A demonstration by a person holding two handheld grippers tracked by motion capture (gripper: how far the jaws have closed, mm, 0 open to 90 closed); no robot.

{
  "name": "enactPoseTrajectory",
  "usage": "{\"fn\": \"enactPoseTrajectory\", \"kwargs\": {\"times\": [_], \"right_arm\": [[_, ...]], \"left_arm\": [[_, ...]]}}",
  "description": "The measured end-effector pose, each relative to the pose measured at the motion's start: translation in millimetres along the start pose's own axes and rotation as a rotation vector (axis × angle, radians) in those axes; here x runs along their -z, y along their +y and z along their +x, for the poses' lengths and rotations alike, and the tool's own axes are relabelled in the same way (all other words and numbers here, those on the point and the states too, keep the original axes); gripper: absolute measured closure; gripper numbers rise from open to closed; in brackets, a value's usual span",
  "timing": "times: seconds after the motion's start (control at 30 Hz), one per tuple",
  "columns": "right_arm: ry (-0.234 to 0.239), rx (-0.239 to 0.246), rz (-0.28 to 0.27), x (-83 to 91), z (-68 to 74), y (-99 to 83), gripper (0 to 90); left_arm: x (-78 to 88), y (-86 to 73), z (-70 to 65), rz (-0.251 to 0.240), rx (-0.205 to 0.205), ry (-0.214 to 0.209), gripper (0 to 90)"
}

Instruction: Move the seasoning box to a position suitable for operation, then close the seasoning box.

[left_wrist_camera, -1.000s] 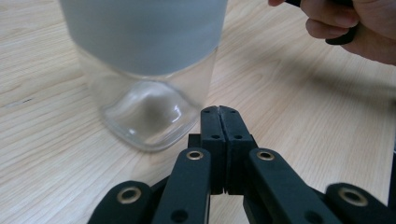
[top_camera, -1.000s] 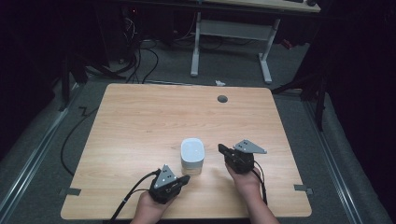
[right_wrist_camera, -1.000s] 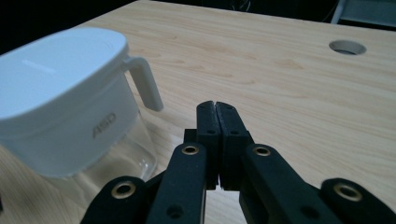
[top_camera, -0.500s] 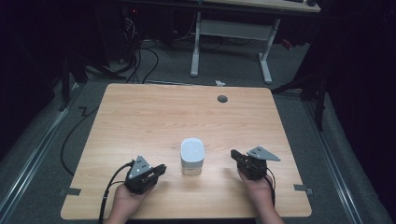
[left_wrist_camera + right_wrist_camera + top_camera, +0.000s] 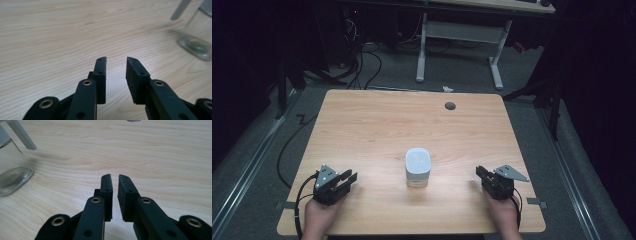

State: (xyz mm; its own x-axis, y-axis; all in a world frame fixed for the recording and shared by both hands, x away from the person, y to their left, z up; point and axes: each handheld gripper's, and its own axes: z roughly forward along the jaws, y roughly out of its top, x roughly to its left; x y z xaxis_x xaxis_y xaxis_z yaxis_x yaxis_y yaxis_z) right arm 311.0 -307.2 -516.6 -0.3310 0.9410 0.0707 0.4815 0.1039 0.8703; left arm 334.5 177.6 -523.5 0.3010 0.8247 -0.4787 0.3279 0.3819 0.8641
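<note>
A small clear glass jar with a white lid stands upright on the wooden table, a little nearer than its middle. My left gripper rests near the front left corner, well left of the jar, its jaws open with nothing between them. In the left gripper view the gripper points over bare wood, and the jar's glass base is at the far right. My right gripper sits at the front right, apart from the jar. In the right gripper view its jaws leave only a thin slit, and the jar is at the left.
A round grey grommet hole lies near the table's far edge. Behind the table stand a white desk frame and floor cables. Grey tape marks sit at the front corners.
Both hands have drawn away from the jar: the left gripper moved left, the right gripper moved right and nearer the front edge. The jar has stayed put.
</note>
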Motion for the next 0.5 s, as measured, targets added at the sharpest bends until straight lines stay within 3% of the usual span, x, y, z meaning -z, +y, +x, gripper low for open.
{"fn": "enactPoseTrajectory", "kwargs": {"times": [0.07,0.1,0.13,0.2,0.3,0.5], "right_arm": [[0.001,0.003,-0.004,3.4,-0.8,-3.2,79.6],[-0.001,0.005,0.001,4.2,-1.1,-3.1,77.2],[-0.007,0.011,0.003,4.9,-1.3,-2.9,76.0],[-0.017,0.018,0.002,7.0,-2.2,-4.0,74.3],[-0.002,-0.011,0.007,7.7,-5.9,-6.2,72.9],[-0.016,0.009,0.003,11.6,-5.4,-4.4,68.6]], "left_arm": [[4.5,2.2,5.8,-0.021,-0.028,0.041,66.7],[4.5,2.2,5.8,-0.021,-0.028,0.041,65.5],[8.4,2.3,13.2,-0.031,-0.037,0.079,64.7],[10.5,3.3,18.6,-0.037,-0.023,0.102,63.7],[10.5,4.9,20.5,-0.054,-0.002,0.111,63.3],[8.9,-1.0,13.5,-0.018,-0.023,0.079,62.5]]}}
